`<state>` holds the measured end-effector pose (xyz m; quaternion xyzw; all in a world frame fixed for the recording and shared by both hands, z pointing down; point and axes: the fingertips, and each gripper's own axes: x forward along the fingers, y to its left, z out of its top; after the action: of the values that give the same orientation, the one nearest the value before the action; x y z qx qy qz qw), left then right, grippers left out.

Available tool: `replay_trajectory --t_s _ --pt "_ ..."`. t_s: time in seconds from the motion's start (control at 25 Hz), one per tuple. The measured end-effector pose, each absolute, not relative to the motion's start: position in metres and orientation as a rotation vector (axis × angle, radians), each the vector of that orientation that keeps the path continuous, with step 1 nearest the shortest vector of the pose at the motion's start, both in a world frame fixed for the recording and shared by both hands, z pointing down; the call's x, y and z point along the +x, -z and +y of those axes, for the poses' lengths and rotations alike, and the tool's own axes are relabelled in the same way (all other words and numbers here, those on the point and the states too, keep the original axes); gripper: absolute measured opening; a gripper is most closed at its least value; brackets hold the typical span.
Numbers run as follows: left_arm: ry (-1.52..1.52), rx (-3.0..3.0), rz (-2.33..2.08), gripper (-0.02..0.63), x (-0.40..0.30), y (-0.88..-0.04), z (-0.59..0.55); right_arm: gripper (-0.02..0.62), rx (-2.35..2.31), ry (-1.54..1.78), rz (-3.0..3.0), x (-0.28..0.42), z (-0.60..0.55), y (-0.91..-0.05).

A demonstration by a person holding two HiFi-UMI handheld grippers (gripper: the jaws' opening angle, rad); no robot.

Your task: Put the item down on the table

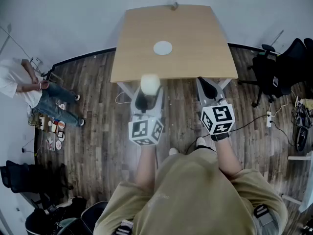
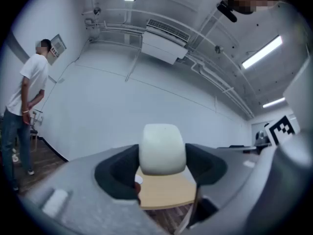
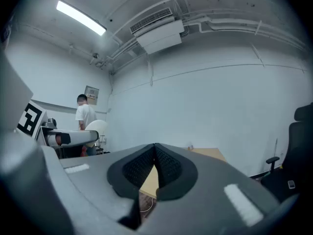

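Left gripper view: left gripper clamping item by sides, hovering at table near edge; looking light, smooth, maybe slippery. Right gripper jaws pressing together, empty.

item: showing off-white
table: showing light tan wood
disc: showing white
floor: showing dark brown planks
chair: showing black
wall: showing white

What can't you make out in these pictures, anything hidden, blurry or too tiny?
- White item: underside hidden between the left tongs in the left gripper view; blurred in the head view, so its kind is unclear.
- White disc on the table: too small in the head view to identify.
- Table in the right gripper view: mostly hidden behind the shut right tongs.
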<state>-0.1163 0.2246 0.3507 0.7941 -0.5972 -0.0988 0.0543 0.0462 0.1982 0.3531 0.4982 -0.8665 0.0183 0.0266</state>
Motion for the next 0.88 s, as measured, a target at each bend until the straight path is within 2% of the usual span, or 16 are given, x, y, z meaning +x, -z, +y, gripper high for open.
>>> replay_trajectory --t_s 0.28,0.88 --pt "0.322 2.394 -1.781 0.296 -0.152 -0.353 0.244 0.006 1.529 -0.054 -2.657 0.021 0.221 -0.355" --pt "0.314 2.384 -1.848 0.296 -0.157 -0.349 0.227 0.006 1.553 -0.118 -2.706 0.025 0.174 -0.350"
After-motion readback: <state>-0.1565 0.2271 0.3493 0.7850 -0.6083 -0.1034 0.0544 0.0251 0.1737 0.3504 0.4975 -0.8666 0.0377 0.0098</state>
